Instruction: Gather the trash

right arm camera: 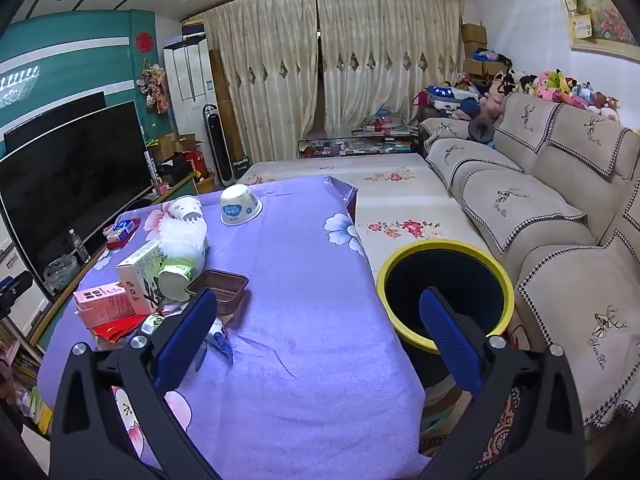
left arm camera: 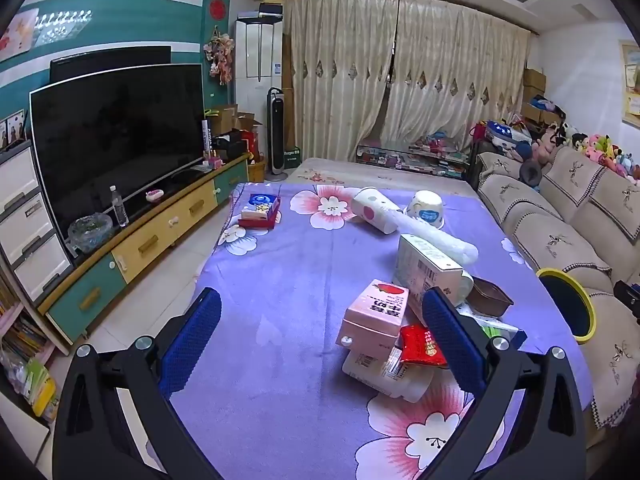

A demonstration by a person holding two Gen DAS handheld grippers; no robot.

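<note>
Trash lies on a table under a purple flowered cloth (left arm camera: 280,280). A pink milk carton (left arm camera: 376,316) rests on a red wrapper (left arm camera: 422,346) and a white pouch (left arm camera: 384,372). Behind them stand a pale box (left arm camera: 424,268), a brown tray (left arm camera: 488,296), a tipped paper cup (left arm camera: 378,208) and an upturned bowl (left arm camera: 426,208). My left gripper (left arm camera: 320,336) hovers open over the cloth, its right finger beside the carton. My right gripper (right arm camera: 320,336) is open with nothing in it, above the table's right edge, with the brown tray (right arm camera: 220,290) behind its left finger. A yellow-rimmed bin (right arm camera: 444,292) stands beside the table.
A small red box (left arm camera: 260,210) sits at the table's far left. A TV (left arm camera: 116,140) on a low cabinet (left arm camera: 160,236) lines the left wall. A beige sofa (right arm camera: 560,220) runs along the right, close to the bin. Curtains and a floor mat lie beyond.
</note>
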